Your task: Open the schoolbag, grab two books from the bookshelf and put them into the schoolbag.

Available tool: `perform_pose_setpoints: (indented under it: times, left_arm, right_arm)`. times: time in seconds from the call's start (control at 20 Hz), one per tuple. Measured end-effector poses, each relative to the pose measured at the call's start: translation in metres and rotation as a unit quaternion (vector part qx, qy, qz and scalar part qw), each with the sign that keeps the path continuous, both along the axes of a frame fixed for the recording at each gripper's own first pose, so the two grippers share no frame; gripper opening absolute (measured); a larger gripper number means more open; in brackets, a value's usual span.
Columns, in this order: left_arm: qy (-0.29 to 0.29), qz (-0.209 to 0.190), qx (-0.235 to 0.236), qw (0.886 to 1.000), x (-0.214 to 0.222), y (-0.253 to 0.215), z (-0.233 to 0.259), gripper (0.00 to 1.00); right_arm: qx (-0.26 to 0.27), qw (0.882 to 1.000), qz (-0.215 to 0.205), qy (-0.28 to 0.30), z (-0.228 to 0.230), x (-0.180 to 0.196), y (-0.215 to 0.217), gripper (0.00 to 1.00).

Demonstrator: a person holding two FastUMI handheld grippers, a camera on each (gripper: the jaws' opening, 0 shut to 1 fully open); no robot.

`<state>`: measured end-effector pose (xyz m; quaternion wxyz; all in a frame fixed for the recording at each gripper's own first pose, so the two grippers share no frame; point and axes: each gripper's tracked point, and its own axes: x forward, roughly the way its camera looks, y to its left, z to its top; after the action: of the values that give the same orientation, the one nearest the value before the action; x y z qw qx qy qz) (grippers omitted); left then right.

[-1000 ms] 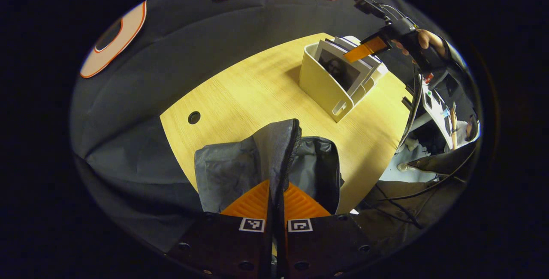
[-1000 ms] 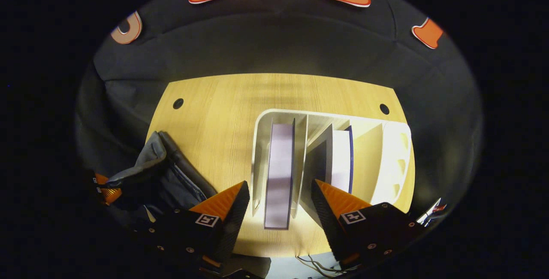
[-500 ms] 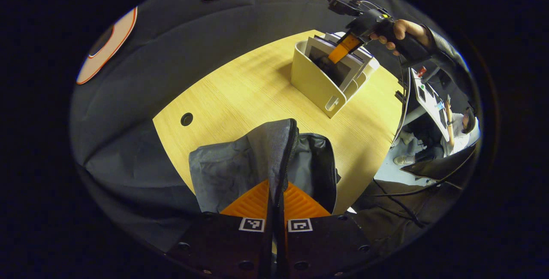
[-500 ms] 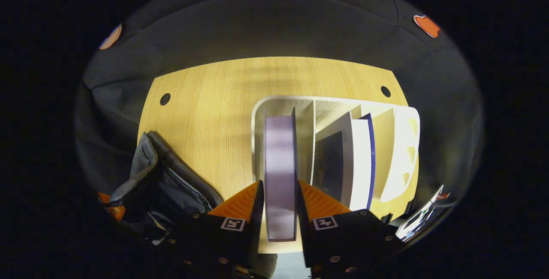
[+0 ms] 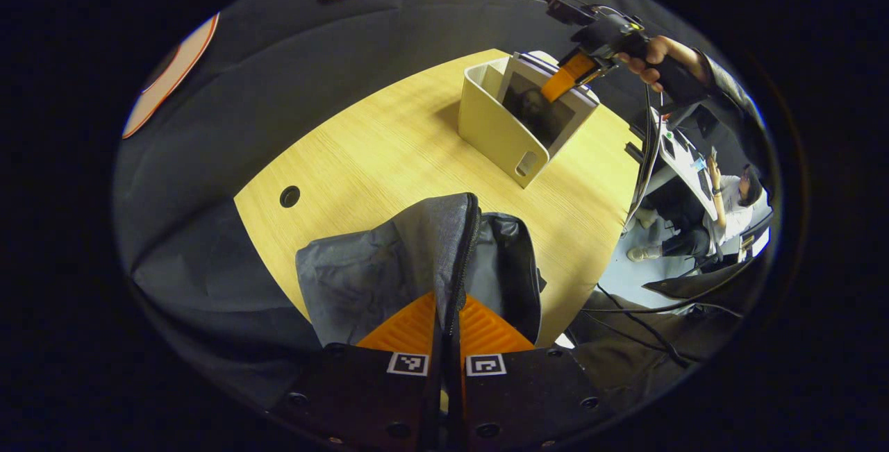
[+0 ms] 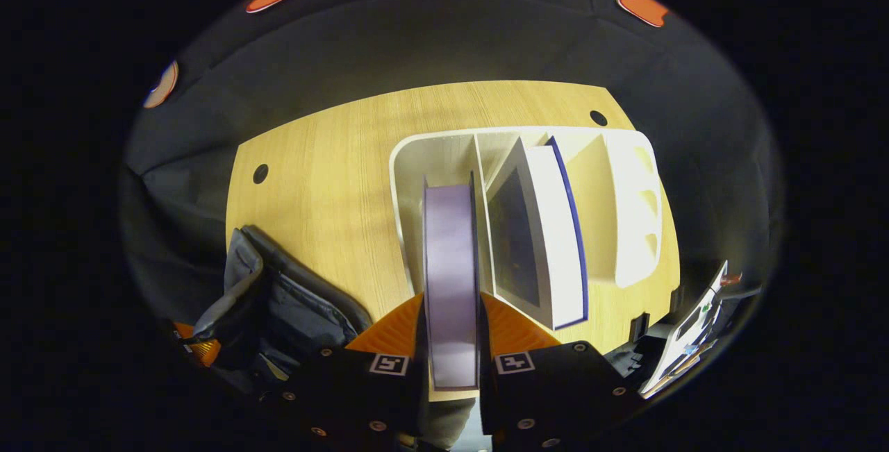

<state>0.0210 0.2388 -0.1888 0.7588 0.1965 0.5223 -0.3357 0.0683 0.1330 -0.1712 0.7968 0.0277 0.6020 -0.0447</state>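
Table layout seen from my jaws.
Schoolbag (image 6: 278,306) lies left of the bookshelf (image 6: 628,209) on the table (image 6: 333,167); one book (image 6: 451,278) stands left of another (image 6: 549,230) inside.

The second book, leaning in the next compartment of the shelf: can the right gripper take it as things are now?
Probably not yet: the right gripper is shut on the purple book. The leaning book has open space above.

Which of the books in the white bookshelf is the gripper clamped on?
The upright purple-edged book in the white bookshelf's leftmost slot, between the right gripper's fingers; the blue-edged book leans untouched beside it.
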Motion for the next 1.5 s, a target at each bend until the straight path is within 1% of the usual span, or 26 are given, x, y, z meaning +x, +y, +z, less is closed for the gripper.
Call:
perform_pose_setpoints:
  times: [0.15,0.3,0.65,0.8,1.0,1.2,1.5]
  left_arm:
    - [0.003,-0.002,-0.005,1.0,-0.002,0.0,-0.003,0.06]
    - [0.004,-0.005,-0.008,1.0,-0.003,-0.001,-0.006,0.05]
    - [-0.001,-0.017,-0.003,1.0,-0.001,-0.001,-0.008,0.06]
    - [0.001,-0.019,-0.005,1.0,-0.005,-0.002,-0.011,0.06]
    - [0.003,-0.011,-0.008,1.0,-0.002,-0.002,-0.012,0.06]
    - [0.001,-0.007,-0.009,1.0,-0.001,-0.005,-0.012,0.06]
    - [-0.005,0.002,-0.011,1.0,-0.001,-0.004,-0.015,0.06]
  right_arm:
    - [-0.008,1.0,0.008,-0.013,0.013,-0.023,-0.005,0.3]
    - [0.007,1.0,0.006,-0.027,0.022,-0.048,-0.005,0.3]
    - [0.038,0.998,-0.036,-0.027,0.019,-0.128,-0.016,0.3]
    - [0.069,0.995,-0.06,-0.036,0.019,-0.153,-0.015,0.29]
    - [0.114,0.988,-0.095,-0.044,0.02,-0.172,-0.011,0.28]
    - [0.165,0.978,-0.116,-0.06,0.026,-0.179,0.0,0.28]
    - [0.234,0.961,-0.11,-0.095,0.049,-0.177,0.029,0.27]
